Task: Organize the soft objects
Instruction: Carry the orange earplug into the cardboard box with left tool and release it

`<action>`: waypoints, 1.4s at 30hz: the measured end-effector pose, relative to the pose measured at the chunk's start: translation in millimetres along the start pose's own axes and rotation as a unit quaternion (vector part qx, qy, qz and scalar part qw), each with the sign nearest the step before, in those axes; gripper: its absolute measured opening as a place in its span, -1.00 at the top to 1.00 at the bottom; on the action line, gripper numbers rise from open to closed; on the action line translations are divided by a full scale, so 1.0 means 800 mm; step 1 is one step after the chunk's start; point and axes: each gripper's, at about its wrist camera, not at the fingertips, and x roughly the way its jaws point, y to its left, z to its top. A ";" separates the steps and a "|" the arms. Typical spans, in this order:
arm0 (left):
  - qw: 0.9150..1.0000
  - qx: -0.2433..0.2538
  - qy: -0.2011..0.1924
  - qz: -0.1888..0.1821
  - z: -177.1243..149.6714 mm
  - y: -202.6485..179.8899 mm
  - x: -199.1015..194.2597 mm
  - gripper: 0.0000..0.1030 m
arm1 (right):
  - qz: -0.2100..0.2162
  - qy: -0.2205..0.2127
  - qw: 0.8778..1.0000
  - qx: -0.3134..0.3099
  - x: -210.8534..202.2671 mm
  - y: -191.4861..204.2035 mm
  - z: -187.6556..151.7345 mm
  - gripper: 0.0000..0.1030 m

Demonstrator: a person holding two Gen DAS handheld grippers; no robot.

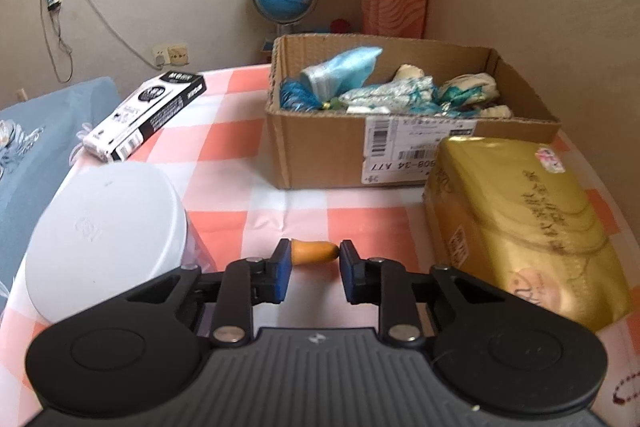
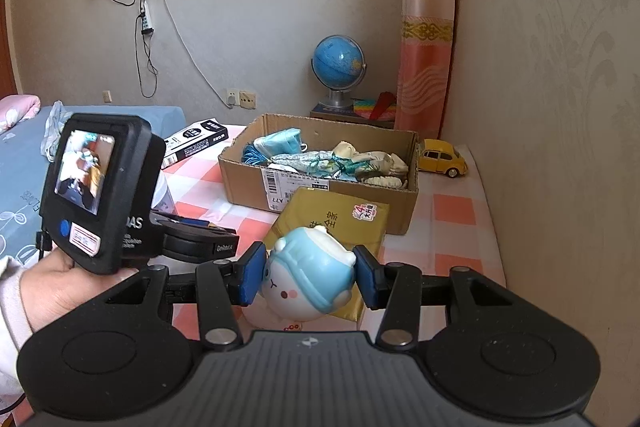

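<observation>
While my left gripper (image 1: 314, 253) is clenched on a small orange squishy piece (image 1: 314, 251) just above the checked tablecloth (image 1: 240, 131), my right gripper (image 2: 310, 277) grasps a round white toy in a blue cap (image 2: 310, 277). The cardboard box (image 1: 320, 155) of soft items stands farther back, a gold package (image 1: 532, 227) near its right.

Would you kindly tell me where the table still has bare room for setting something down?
Bare cloth lies between the white lid, cardboard box and gold pack, and right of the box before the toy car. The box interior is crowded with soft items.
</observation>
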 end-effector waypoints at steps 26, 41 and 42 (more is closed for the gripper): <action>0.988 0.115 -0.050 -0.092 0.070 0.001 -0.088 0.53 | -0.012 -0.005 1.000 0.013 -0.011 -0.005 0.009 -0.02; 0.985 0.130 -0.032 -0.112 0.150 -0.039 -0.009 0.53 | -0.029 0.004 0.999 0.021 -0.005 -0.015 0.010 -0.02; 0.985 0.130 -0.033 -0.111 0.156 -0.043 -0.003 0.53 | -0.032 0.005 0.999 0.021 -0.004 -0.016 0.010 -0.02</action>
